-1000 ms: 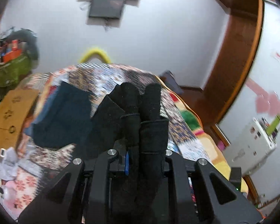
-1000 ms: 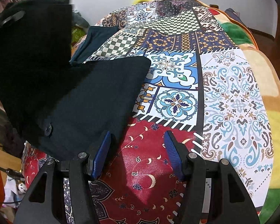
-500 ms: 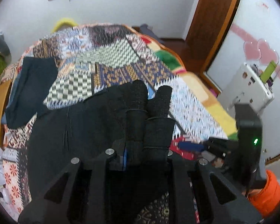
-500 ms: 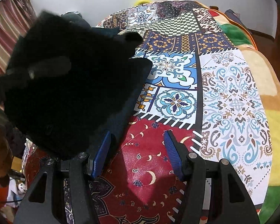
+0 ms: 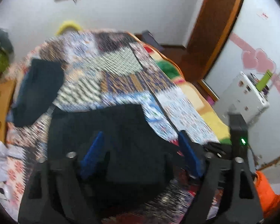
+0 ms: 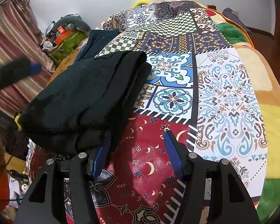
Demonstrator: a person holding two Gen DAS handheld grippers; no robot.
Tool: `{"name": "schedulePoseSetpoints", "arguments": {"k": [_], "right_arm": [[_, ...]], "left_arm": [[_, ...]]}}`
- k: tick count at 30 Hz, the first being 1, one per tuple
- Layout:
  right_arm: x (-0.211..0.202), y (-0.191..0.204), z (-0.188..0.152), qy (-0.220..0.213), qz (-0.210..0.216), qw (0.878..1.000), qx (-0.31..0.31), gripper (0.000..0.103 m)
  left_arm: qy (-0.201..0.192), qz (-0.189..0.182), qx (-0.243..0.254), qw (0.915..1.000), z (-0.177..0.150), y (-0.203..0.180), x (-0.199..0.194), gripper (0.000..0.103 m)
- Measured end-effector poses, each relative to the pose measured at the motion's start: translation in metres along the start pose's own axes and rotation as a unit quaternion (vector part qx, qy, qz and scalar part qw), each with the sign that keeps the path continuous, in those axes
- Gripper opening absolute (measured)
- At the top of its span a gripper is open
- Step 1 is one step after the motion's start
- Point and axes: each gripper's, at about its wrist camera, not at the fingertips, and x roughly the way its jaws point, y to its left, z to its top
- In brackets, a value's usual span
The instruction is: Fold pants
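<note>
The black pants point(image 6: 87, 100) lie folded in a thick stack near the left edge of the bed point(image 6: 227, 97), on its patchwork cover. The right gripper point(image 6: 136, 153) hangs beside them with its fingers spread and empty, one blue pad point(image 6: 100, 158) at the stack's near edge. The left gripper point(image 5: 140, 153), blurred, is also spread wide above the pants point(image 5: 125, 130), holding nothing.

I was working in a home bedroom: patchwork bedspread point(image 6: 196, 74) on a bed, striped curtain point(image 6: 11, 37), wooden door frame point(image 5: 216, 28), heart decals point(image 5: 259, 61).
</note>
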Motion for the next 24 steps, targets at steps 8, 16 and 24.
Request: {"name": "schedulePoseSetpoints", "arguments": {"k": [8, 16, 24], "right_arm": [[-0.007, 0.000, 0.000, -0.008, -0.002, 1.000, 0.001, 0.055], [-0.008, -0.004, -0.005, -0.012, -0.002, 1.000, 0.024, 0.055], [-0.014, -0.014, -0.002, -0.016, -0.024, 0.999, 0.030, 0.055]], "left_arm": [[-0.026, 0.137, -0.006, 0.9903, 0.044, 0.078, 0.011, 0.097], [0.052, 0.192, -0.011, 0.9801, 0.067, 0.145, 0.096, 0.097], [0.170, 0.198, 0.007, 0.9652, 0.024, 0.187, 0.171, 0.098]]}}
